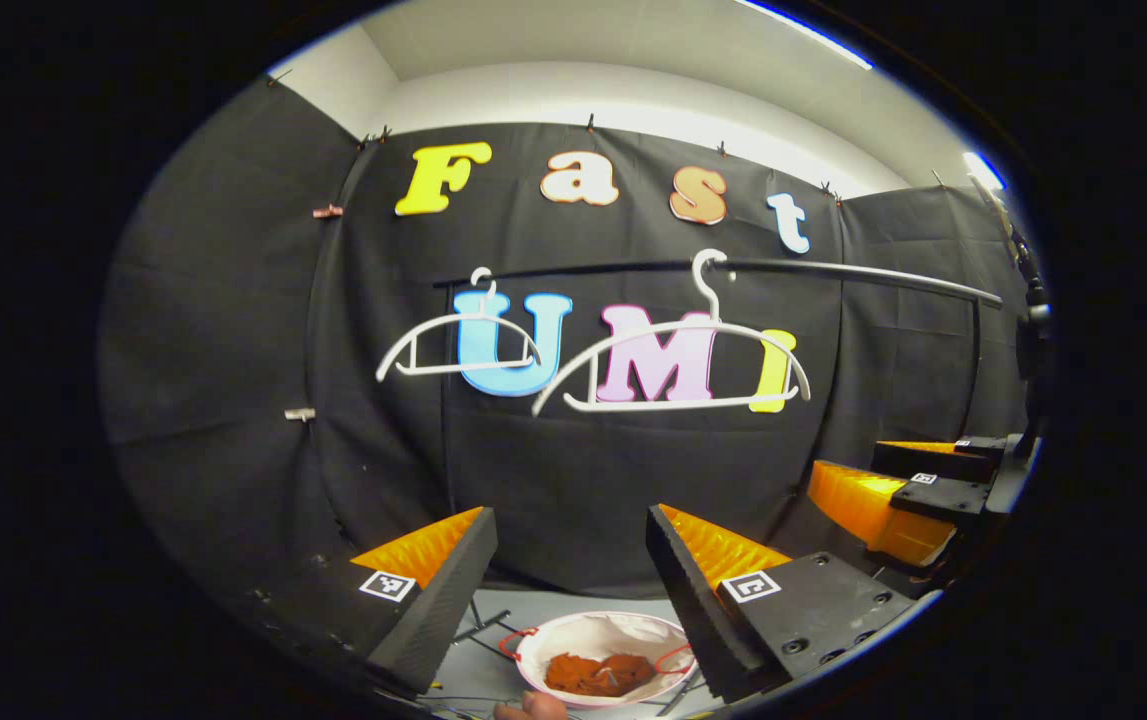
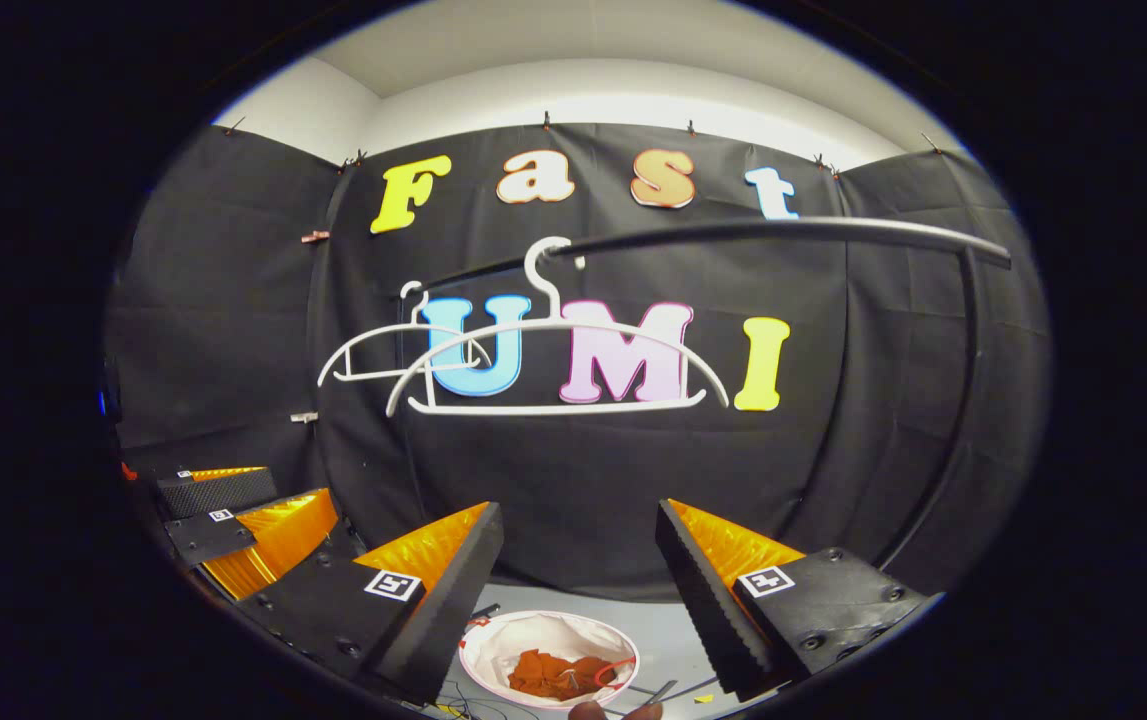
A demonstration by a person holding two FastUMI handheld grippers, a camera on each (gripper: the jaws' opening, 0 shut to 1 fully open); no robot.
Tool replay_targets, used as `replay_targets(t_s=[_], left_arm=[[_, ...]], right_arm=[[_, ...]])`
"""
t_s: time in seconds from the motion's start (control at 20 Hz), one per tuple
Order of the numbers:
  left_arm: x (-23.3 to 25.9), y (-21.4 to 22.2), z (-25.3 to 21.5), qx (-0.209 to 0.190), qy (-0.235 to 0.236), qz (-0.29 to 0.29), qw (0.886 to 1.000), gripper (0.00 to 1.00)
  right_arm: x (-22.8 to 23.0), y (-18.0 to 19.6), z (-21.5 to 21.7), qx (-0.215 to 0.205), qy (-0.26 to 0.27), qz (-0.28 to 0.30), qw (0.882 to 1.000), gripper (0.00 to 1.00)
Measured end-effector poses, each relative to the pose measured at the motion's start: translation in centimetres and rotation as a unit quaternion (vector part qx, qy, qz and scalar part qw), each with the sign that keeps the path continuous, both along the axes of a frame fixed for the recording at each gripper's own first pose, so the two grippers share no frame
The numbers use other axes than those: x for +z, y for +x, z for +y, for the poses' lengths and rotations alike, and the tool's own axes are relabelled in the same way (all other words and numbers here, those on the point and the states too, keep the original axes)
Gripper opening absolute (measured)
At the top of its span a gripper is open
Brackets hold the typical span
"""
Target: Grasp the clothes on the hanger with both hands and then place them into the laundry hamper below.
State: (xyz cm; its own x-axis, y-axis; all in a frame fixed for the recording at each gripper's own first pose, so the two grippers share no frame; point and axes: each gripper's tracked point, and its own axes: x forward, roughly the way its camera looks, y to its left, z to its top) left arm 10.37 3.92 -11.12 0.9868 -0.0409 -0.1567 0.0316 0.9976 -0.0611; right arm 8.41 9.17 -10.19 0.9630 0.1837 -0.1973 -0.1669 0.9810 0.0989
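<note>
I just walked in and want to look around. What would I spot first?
Two bare white hangers, a near one and a far one, hang from the dark rail up high. Far below, on the floor, a white laundry hamper holds rust-orange clothes. The left claw and the right claw stand wide open, holding nothing.

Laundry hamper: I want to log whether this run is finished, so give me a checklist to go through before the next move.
1. Clothes in the laundry hamper: ok, the rust-coloured garment lies inside it.
2. Both hangers bare: ok, the near hanger and the far hanger carry nothing.
3. Hangers on the rail: ok, both hooks sit over it.
4. Left tongs free: ok, open, nothing between the fingers.
5. Right tongs free: ok, open and holding nothing.
6. Garment fully inside the rim: cannot tell, the hamper's near edge is cut off.
</note>
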Motion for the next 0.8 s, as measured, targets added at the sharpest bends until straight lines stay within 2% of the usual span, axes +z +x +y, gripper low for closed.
replay_targets(t_s=[0.1,0.15,0.2,0.3,0.55,0.65,0.8], left_arm=[[1.6,-0.7,0.4,0.004,-0.001,-0.014,1.0,0.92],[2.2,-1.1,0.4,0.003,-0.003,-0.019,1.0,0.95],[3.0,-1.6,0.3,0.003,-0.005,-0.023,1.0,0.92],[4.1,-2.2,0.5,0.005,-0.004,-0.029,1.0,0.92],[6.2,-4.0,-0.1,0.015,0.011,-0.043,0.999,0.92],[7.0,-4.8,-0.6,0.015,0.015,-0.048,0.999,0.92],[8.0,-5.9,-0.8,0.024,0.014,-0.054,0.998,0.92]], right_arm=[[1.5,-0.9,0.1,-0.001,0.012,-0.009,1.0,0.95],[2.2,-1.2,0.0,-0.001,0.013,-0.014,1.0,0.98],[3.0,-1.5,-0.3,-0.003,0.01,-0.022,1.0,1.0],[4.9,-2.0,-0.8,-0.004,-0.001,-0.043,0.999,0.94],[8.3,-3.3,-1.6,-0.004,-0.014,-0.079,0.997,0.96],[9.2,-4.1,-2.2,-0.005,-0.006,-0.085,0.996,0.99],[10.2,-5.0,-3.4,-0.012,0.008,-0.092,0.996,0.98]])
